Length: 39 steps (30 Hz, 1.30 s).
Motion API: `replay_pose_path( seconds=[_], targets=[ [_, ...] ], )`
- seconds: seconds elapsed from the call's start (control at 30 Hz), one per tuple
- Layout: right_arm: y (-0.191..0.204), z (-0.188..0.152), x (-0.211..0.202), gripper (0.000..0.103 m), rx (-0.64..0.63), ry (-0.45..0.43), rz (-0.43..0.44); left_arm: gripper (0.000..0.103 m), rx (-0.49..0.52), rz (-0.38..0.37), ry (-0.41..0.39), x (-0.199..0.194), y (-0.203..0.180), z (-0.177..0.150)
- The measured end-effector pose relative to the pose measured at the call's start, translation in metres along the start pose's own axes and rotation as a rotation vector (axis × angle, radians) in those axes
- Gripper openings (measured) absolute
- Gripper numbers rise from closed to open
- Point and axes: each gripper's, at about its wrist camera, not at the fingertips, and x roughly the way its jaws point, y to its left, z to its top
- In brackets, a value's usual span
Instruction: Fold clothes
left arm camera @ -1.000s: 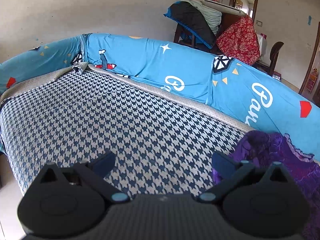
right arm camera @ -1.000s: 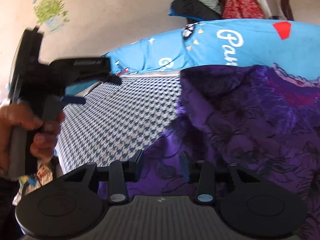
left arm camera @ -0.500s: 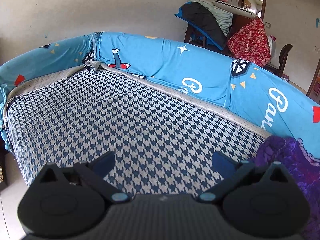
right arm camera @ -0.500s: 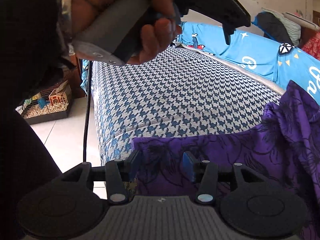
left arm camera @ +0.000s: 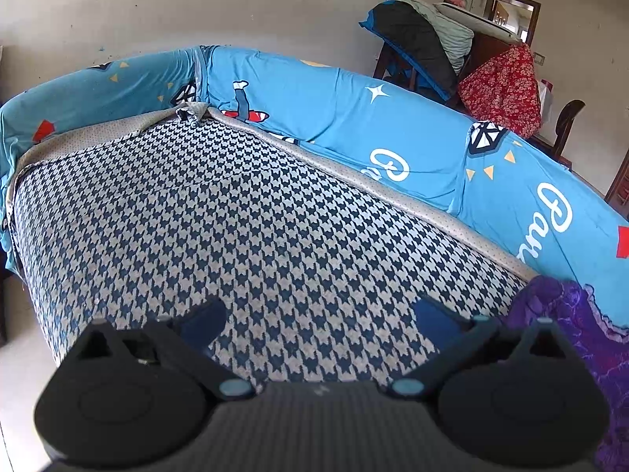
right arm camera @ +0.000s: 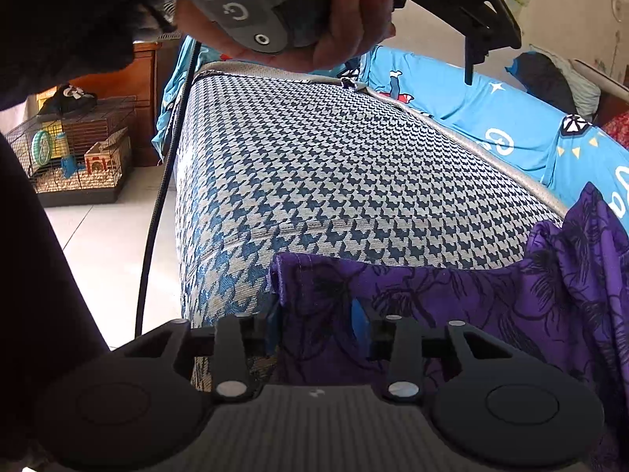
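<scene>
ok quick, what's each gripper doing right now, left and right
Left gripper: open, nothing between its fingers, over the houndstooth cushion.
Right gripper: closing, with the edge of the purple garment between its fingers.

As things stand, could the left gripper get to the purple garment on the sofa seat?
Probably yes. The left gripper hovers open over bare houndstooth seat, and the purple garment lies just to its right with nothing between them; a short sideways move should do.

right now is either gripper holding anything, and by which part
The right gripper is closing on the purple garment at its corner edge. The left gripper is open and empty.
</scene>
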Motion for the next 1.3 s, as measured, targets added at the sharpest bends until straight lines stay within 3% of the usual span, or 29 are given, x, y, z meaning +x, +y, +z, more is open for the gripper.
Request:
replay_pose_path(
  seconds=[0.1,0.2,0.47,0.77,0.87,0.97,1.17,1.3],
  targets=[
    [-0.009,0.003,-0.007,0.01,0.07,-0.007,0.035,0.103,0.015,0.004,-0.002,0.001,-0.004,0.0],
    [-0.017,0.009,-0.017,0.009,0.132,-0.032,0.099,0.103,0.03,0.01,-0.007,0.001,-0.007,0.0],
    [-0.007,0.009,-0.02,0.009,0.137,-0.042,0.185,0.103,0.059,0.001,0.006,0.004,-0.022,-0.003],
    [-0.009,0.014,-0.024,0.018,0.112,-0.021,0.17,0.103,0.069,-0.013,0.003,0.004,-0.035,-0.003],
    [-0.021,0.016,-0.037,0.02,0.125,-0.016,0.103,0.103,0.059,-0.026,0.009,0.004,-0.039,-0.003],
    [-0.038,0.013,-0.05,0.029,0.161,-0.012,0.016,0.103,0.067,-0.045,0.015,0.005,-0.046,-0.005],
    [-0.084,0.0,-0.085,0.037,0.171,0.023,-0.182,0.103,0.13,-0.083,0.027,0.005,-0.067,-0.013],
    [-0.131,-0.013,-0.102,0.051,0.208,0.06,-0.276,0.103,0.19,-0.09,0.028,0.005,-0.082,-0.022]
  ],
)
